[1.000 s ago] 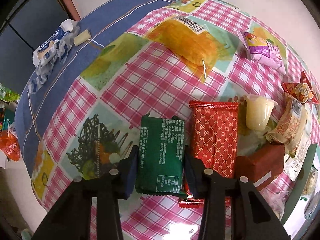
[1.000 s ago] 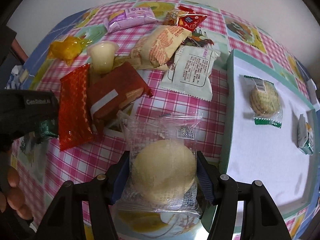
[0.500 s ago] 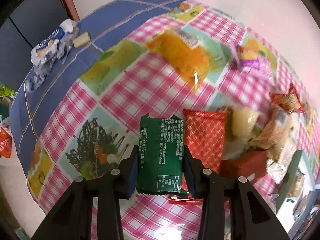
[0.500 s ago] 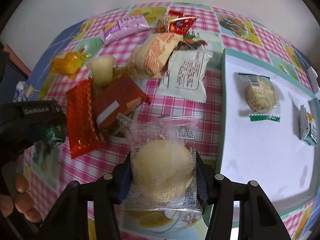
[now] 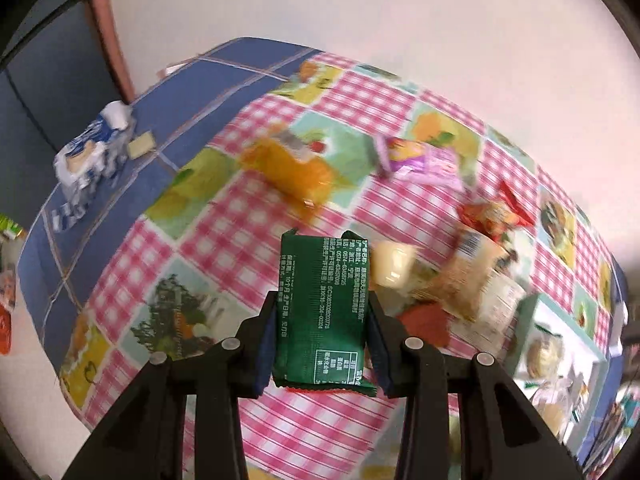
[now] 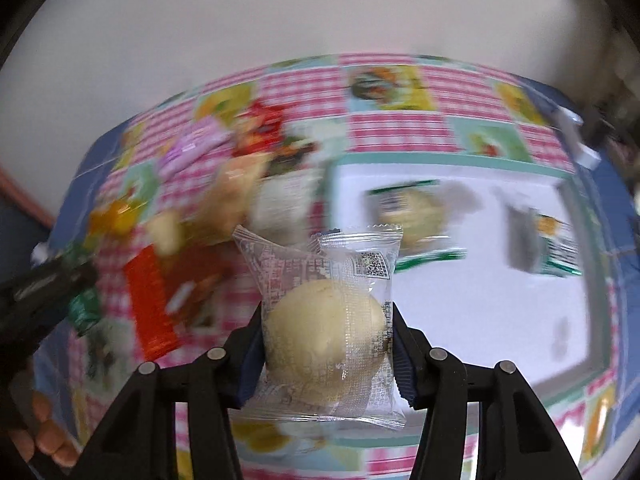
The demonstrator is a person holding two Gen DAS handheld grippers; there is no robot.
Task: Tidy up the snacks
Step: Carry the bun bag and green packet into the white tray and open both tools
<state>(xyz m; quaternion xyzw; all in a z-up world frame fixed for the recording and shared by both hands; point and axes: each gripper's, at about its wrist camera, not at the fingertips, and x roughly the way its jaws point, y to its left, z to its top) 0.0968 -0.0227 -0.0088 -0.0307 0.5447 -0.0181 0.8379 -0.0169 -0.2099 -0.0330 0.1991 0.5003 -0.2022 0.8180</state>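
My left gripper [image 5: 322, 344] is shut on a dark green snack packet [image 5: 322, 304] and holds it up above the checked tablecloth [image 5: 224, 232]. My right gripper [image 6: 326, 352] is shut on a clear-wrapped pale round bun [image 6: 324, 332], lifted above the cloth beside the white tray [image 6: 472, 304]. The tray, with a teal rim, holds a green-edged round biscuit pack [image 6: 416, 216] and a small green pack [image 6: 548, 244]. The left gripper with its green packet also shows at the left in the right wrist view [image 6: 76, 304].
Loose snacks lie in a blurred heap: an orange bag [image 5: 292, 168], a purple pack [image 5: 424, 160], a red pack [image 5: 496, 212], a jelly cup [image 5: 394, 264], a red-brown pack [image 5: 424, 320] and a long red pack [image 6: 152, 304]. A blue-white wrapper [image 5: 88, 156] lies far left.
Both grippers have risen and swung right with their snacks. The green packet has come up off the cloth. The bun now hangs near the tray's left edge.
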